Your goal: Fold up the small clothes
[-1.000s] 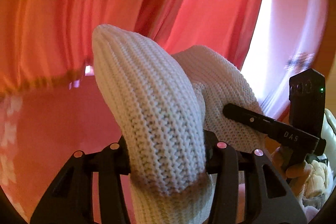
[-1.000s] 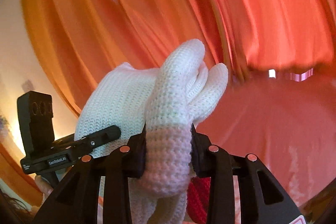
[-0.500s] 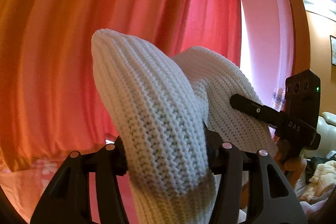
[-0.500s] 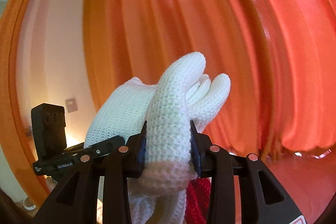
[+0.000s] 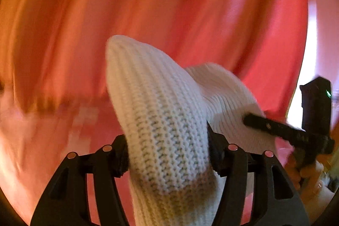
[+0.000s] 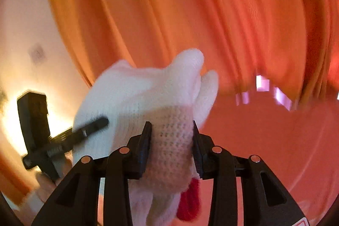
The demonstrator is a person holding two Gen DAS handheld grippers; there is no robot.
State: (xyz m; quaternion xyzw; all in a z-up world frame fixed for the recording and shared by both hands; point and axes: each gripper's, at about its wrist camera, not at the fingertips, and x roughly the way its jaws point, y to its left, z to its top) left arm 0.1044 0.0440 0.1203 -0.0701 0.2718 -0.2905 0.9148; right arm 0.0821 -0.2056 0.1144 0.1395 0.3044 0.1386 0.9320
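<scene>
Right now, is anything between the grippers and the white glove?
Nothing visible. The white glove sits directly between the pads of the right gripper and of the left gripper, whose jaws have just been opening with the knit between them. Only a curtain hangs behind.

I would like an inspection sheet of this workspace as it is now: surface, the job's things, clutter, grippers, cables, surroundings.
surface: pink surface below, blurred.
job's things: white knit glove, held up off the surface.
clutter: red knit piece hanging under the glove; what it belongs to is unclear.
grippers: left hand-held gripper, jaws just opening, pads touching the glove between them; right hand-held gripper clamped on the glove.
cables: nothing seen.
surroundings: orange-red curtain behind.
</scene>
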